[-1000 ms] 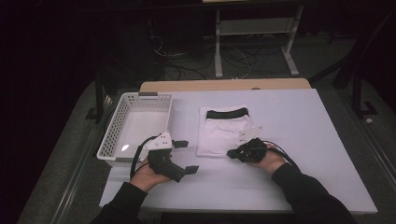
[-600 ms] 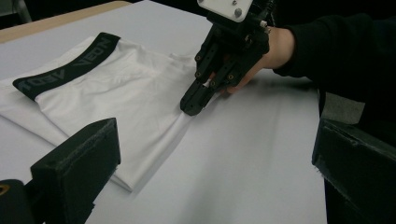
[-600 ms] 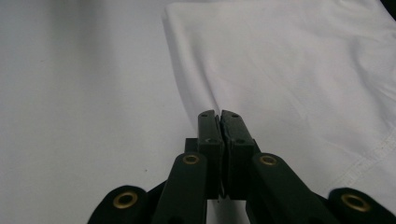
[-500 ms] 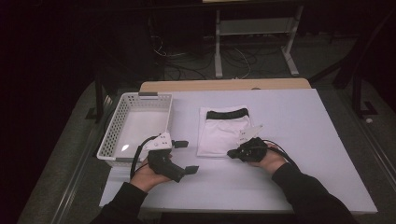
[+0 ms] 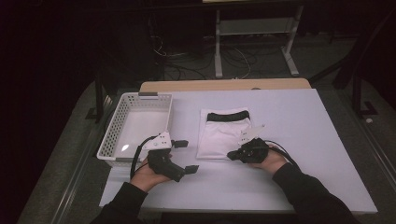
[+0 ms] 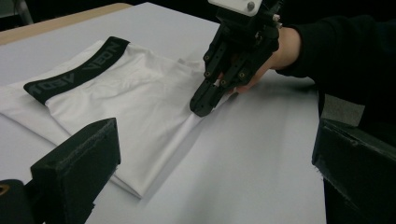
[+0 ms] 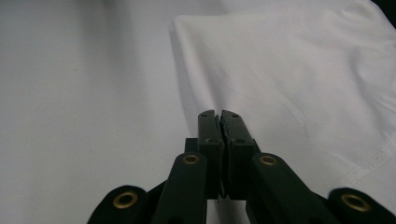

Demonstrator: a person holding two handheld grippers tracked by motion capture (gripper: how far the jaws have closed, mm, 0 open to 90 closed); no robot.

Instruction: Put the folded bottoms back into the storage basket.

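A folded white garment (image 5: 222,135) with a black waistband (image 5: 228,116) lies flat in the middle of the white table (image 5: 303,140). My right gripper (image 5: 231,155) is shut, its tips resting at the garment's near right edge. In the right gripper view, the closed jaws (image 7: 218,114) point at the white cloth (image 7: 289,70), and no fabric shows between them. My left gripper (image 5: 186,156) hovers open to the left of the garment, nothing between its jaws. From the left gripper view, the garment (image 6: 130,93) and the right gripper (image 6: 203,105) lie ahead.
A white plastic basket (image 5: 154,95) stands at the table's left side, just beyond my left hand. The table's far edge has a wooden strip (image 5: 224,85). Dark floor with cables and a metal stand lies beyond.
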